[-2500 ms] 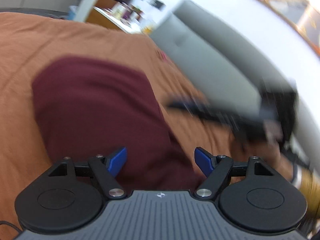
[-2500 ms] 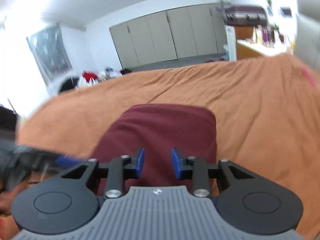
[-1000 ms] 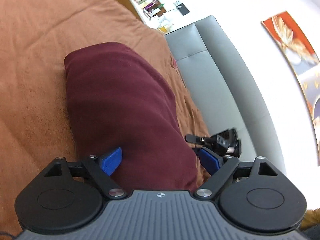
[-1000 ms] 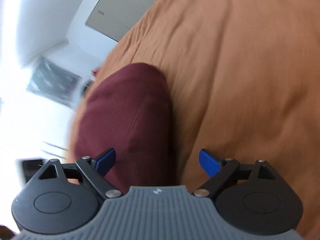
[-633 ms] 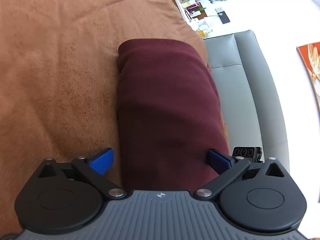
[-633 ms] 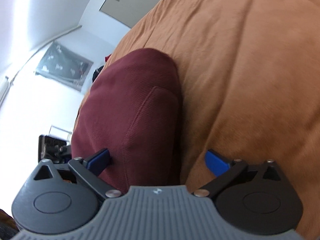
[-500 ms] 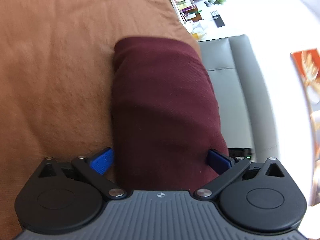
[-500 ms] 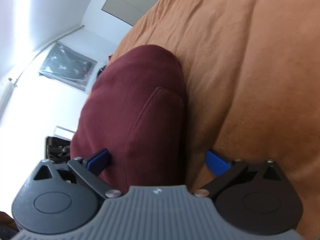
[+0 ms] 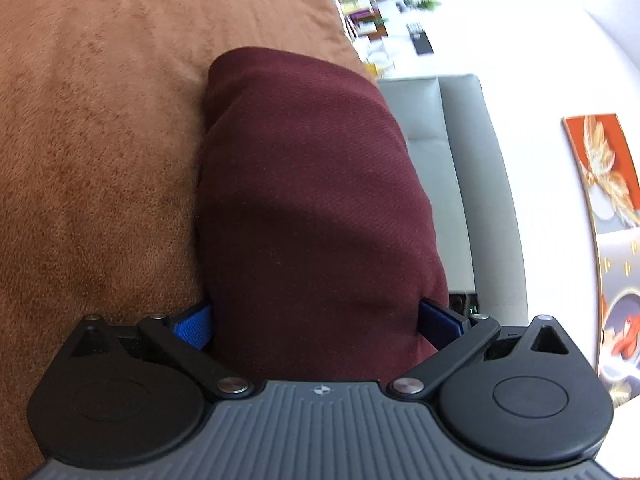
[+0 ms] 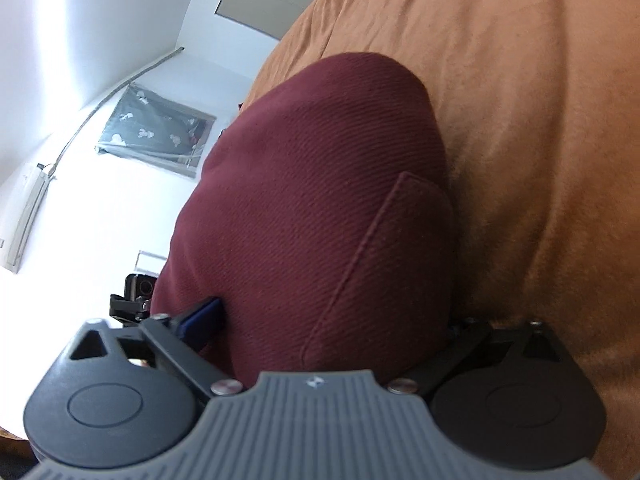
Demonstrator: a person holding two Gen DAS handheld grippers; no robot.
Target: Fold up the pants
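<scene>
The maroon pants [image 9: 312, 200] lie folded into a thick bundle on the orange-brown blanket [image 9: 92, 128]. My left gripper [image 9: 316, 326] is wide open, and the near end of the bundle sits between its blue fingertips [image 9: 194, 326]. In the right wrist view the same pants [image 10: 312, 208] show a stitched pocket seam. My right gripper [image 10: 332, 320] is wide open astride the other end of the bundle. Its left blue fingertip [image 10: 202, 314] touches the cloth, and its right fingertip is hidden behind the fabric.
A grey upholstered headboard [image 9: 448, 160] runs along the right of the left wrist view, with an orange picture [image 9: 604, 184] on the wall beyond. A cluttered desk [image 9: 372, 24] stands far back. The other gripper's black body [image 10: 132, 296] shows past the bundle.
Both grippers have opened wide and pushed forward around the two ends of the folded bundle. The pants now fill the gaps between the fingers.
</scene>
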